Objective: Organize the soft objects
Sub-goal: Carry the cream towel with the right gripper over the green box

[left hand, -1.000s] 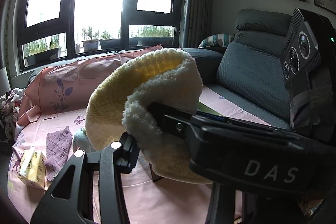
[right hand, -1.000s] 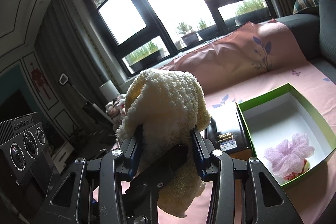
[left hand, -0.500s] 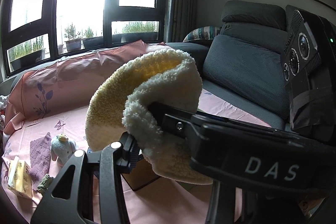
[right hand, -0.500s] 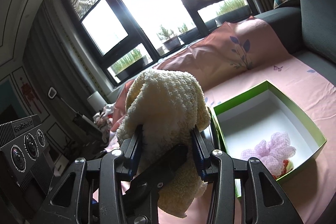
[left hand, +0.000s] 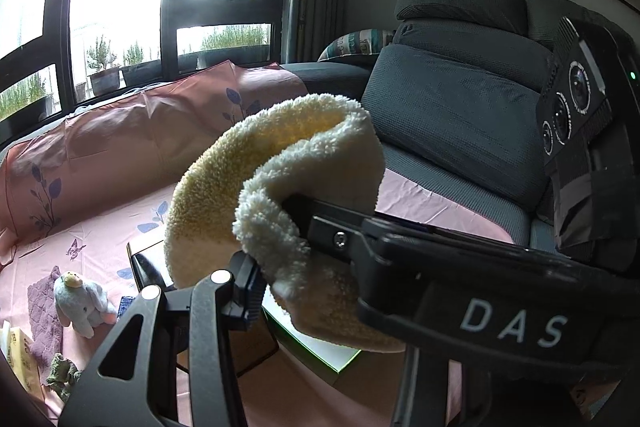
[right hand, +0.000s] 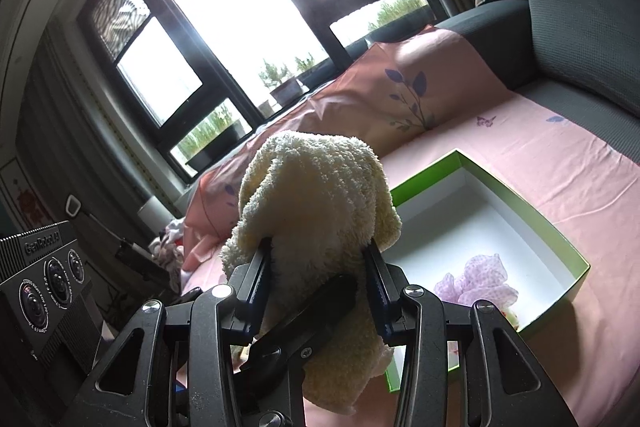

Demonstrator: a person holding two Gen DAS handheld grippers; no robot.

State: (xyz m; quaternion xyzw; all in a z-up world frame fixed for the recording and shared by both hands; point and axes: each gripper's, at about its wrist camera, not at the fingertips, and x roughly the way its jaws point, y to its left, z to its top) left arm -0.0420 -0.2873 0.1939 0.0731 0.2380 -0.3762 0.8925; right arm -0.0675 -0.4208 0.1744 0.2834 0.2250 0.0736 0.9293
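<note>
While both tongs (right hand: pixel 318 279) pinch it, fleecy cloth (right hand: pixel 316 195) bunches (cream, looped).

We swung fleece cloth (right hand: pixel 316 195) rightward over bed; green box (right hand: pixel 560 227) slid closer beneath, plush duck (left hand: pixel 82 301) entered left view.

Fluffy towel (right hand: pixel 316 195): cream-yellow. Box (right hand: pixel 560 231): green outside, white inside, holding a lilac dotted scrunchie (right hand: pixel 480 281). Bed sheet (right hand: pixel 560 155): pink with purple leaf and butterfly print; sofa cushion (left hand: pixel 460 115) dark grey; plush toy (left hand: pixel 82 301) pale blue-grey; knitted cloth (left hand: pixel 42 301) mauve.
</note>
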